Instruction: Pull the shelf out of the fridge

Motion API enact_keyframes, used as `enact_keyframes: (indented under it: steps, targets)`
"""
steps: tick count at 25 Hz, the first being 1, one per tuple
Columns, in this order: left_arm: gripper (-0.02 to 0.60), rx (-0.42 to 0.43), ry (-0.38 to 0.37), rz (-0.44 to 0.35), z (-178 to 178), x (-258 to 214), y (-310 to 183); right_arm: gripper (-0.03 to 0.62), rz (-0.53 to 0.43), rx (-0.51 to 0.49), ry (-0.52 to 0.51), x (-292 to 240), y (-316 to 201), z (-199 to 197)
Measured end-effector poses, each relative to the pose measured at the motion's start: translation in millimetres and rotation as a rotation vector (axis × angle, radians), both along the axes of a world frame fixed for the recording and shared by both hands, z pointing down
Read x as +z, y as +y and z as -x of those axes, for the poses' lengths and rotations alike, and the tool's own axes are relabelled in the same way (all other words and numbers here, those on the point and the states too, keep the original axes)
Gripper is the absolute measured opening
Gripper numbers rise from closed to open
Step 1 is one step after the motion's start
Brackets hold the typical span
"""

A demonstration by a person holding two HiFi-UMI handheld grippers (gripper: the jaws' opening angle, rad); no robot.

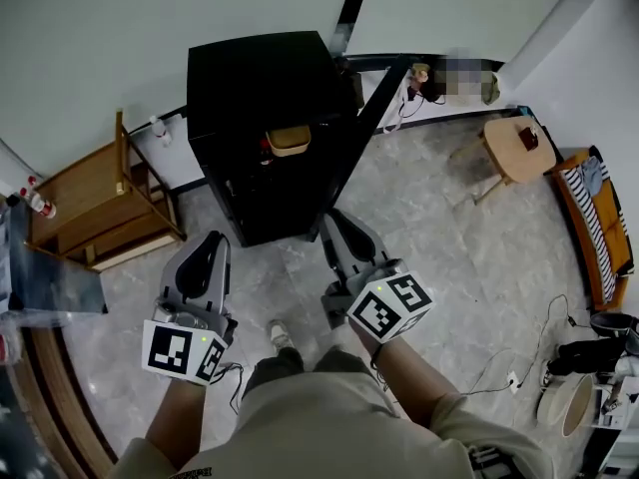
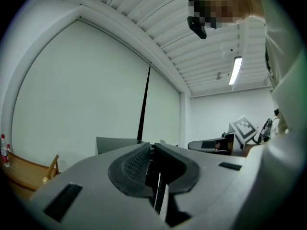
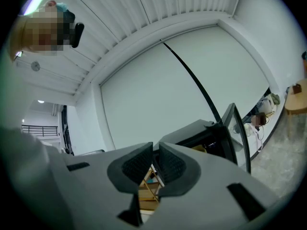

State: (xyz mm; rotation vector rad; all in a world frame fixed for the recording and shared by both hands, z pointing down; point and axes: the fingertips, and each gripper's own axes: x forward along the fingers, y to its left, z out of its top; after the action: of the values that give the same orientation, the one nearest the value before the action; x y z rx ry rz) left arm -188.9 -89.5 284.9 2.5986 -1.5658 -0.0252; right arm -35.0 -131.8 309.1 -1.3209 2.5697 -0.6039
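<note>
A small black fridge [image 1: 255, 98] stands on the floor ahead with its door [image 1: 364, 128] swung open to the right. A tan container [image 1: 289, 140] sits inside; the shelf under it is too dark to make out. My left gripper [image 1: 212, 242] hovers in front of the fridge's lower left corner, shut and empty. My right gripper [image 1: 334, 223] is held near the door's lower edge, also shut with nothing between its pads. In the right gripper view, the fridge [image 3: 199, 131] and its door [image 3: 238, 128] lie just beyond the closed right gripper [image 3: 156, 150]. The left gripper [image 2: 151, 150] points over the fridge top [image 2: 115, 143].
A wooden rack [image 1: 100, 203] stands left of the fridge, with a glass-topped table [image 1: 45, 272] nearer me. A round wooden stool [image 1: 514, 146] and a bench with striped cloth [image 1: 597, 223] are at the right. Cables [image 1: 519, 362] trail across the tiled floor.
</note>
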Motion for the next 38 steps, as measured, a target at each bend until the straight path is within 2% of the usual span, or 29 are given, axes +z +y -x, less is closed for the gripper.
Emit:
enact_keyframes:
  steps: [4, 7, 14, 17, 20, 25, 34, 38]
  targets:
    - [0.014, -0.043, 0.039, 0.046, 7, 19, -27, 0.064, 0.007, -0.004, -0.049, 16, -27, 4]
    - [0.086, -0.063, 0.078, 0.079, 8, 35, -44, 0.071, 0.04, -0.019, -0.066, 34, -45, 6]
    - [0.101, -0.125, 0.2, 0.124, 9, 75, -84, 0.075, 0.135, -0.091, -0.095, 89, -89, 10]
    - [0.118, -0.157, 0.266, 0.144, 9, 96, -103, 0.101, 0.175, -0.105, -0.116, 113, -111, 9]
    - [0.133, -0.18, 0.342, 0.168, 9, 122, -121, 0.126, 0.211, -0.094, -0.154, 137, -131, 5]
    - [0.149, -0.171, 0.483, 0.187, 8, 171, -152, 0.161, 0.256, -0.058, -0.217, 178, -158, 1]
    - [0.163, -0.169, 0.643, 0.314, 6, 255, -194, 0.184, 0.347, 0.005, -0.343, 255, -196, 6]
    - [0.163, -0.185, 0.747, 0.356, 11, 292, -216, 0.189, 0.39, 0.032, -0.357, 294, -213, 13]
